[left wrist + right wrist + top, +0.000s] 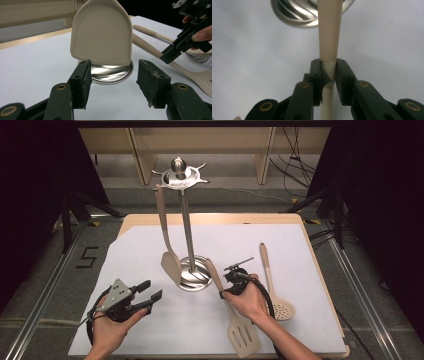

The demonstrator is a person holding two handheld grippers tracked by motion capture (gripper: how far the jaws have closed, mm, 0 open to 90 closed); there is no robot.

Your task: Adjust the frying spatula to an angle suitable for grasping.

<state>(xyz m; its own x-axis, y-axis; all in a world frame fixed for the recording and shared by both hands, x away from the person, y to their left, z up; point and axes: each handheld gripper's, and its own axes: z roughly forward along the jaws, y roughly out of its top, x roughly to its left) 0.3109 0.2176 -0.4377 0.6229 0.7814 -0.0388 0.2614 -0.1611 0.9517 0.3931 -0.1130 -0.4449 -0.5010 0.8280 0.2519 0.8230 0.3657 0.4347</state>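
right gripper clamped mid-handle on slotted spatula | looked light, stiff, smooth, likely slippery | left gripper apart, empty

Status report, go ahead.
Right gripper shut on slotted spatula handle. Left gripper open, empty, facing hanging spatula. Skimmer lies alongside, nothing blocking.

1. The left hand comes in from the bottom edge, wrapped around the left gripper; its jaws point up and to the right, spread wide with nothing between them.
2. The right hand reaches in from the lower right, holding the right gripper; its jaws are clamped on a slim cream handle.
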